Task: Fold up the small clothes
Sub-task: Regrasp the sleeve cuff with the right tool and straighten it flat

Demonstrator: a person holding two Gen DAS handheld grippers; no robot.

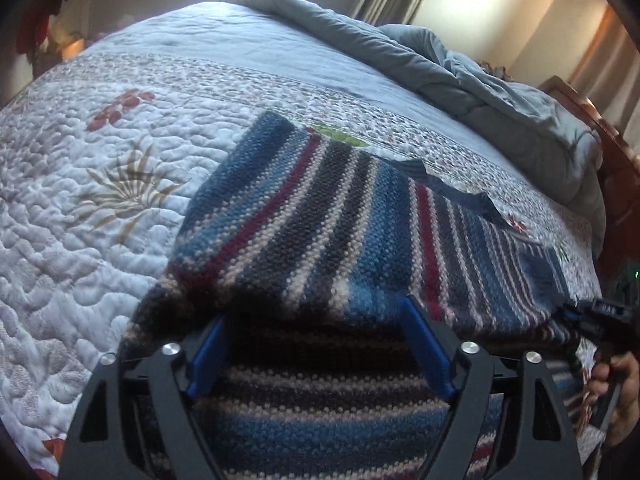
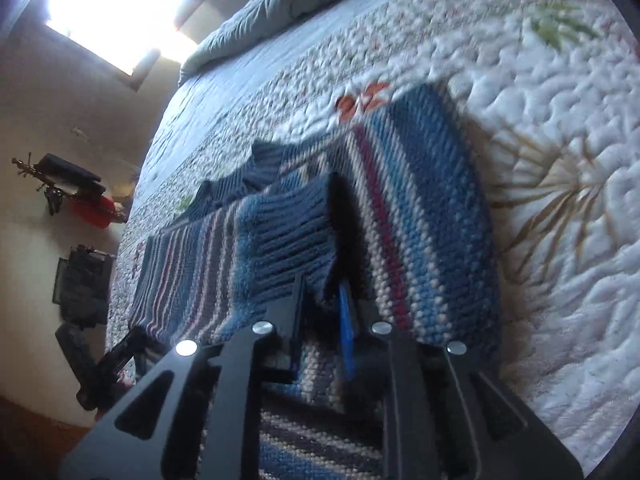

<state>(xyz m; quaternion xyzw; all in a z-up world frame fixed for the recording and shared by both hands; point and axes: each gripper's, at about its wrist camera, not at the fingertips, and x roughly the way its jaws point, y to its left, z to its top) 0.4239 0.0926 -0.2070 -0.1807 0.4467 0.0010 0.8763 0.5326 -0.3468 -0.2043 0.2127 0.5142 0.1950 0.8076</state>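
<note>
A striped knit sweater [image 1: 320, 216], blue, maroon, grey and cream, lies on the quilted bed. In the left wrist view my left gripper [image 1: 316, 316] is open, its blue fingers [image 1: 424, 344] spread wide over the sweater's near edge, with nothing between them. In the right wrist view my right gripper [image 2: 324, 308] is shut on the sweater's blue ribbed hem [image 2: 288, 232], which is lifted and bunched above the rest of the sweater [image 2: 416, 216]. The right gripper also shows at the right edge of the left wrist view [image 1: 600, 316], held by a hand.
The white quilt [image 1: 80, 200] with floral print covers the bed. A grey duvet [image 1: 480, 80] is heaped at the far side. A wooden bed frame [image 1: 612, 160] stands at right. Dark wall-mounted items [image 2: 80, 280] are beside the bed.
</note>
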